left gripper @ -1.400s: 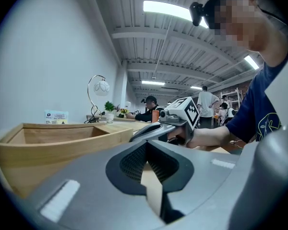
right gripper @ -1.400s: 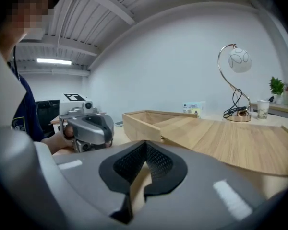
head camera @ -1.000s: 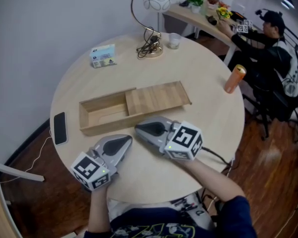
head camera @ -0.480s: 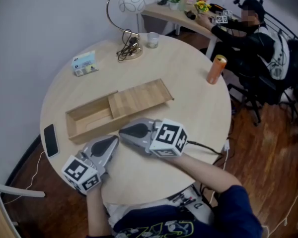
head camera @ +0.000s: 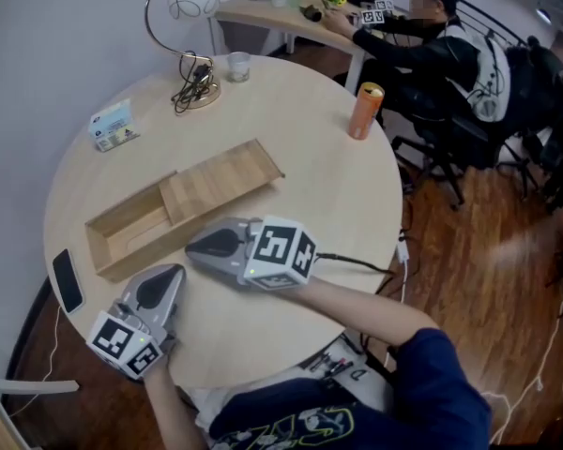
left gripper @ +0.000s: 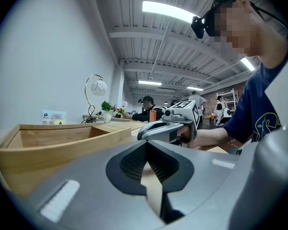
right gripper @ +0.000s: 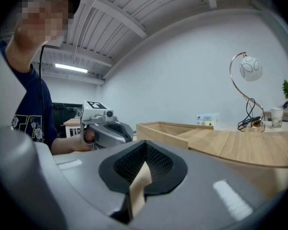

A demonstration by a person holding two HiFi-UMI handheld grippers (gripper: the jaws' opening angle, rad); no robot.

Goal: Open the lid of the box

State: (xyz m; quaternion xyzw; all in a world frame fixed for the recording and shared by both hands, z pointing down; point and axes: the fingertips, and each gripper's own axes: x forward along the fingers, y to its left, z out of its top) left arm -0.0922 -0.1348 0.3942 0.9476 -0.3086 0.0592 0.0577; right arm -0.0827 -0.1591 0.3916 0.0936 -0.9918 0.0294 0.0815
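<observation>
Closed and empty, my right tongs lay nearer than my left tongs to the lid, half-slid rightward along the box.

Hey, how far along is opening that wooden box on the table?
Partly done: the lid is slid about halfway right, baring the left half of the box. In hand: nothing; the left gripper and right gripper sit shut and empty in front of it. Left: perhaps sliding the lid fully off.
</observation>
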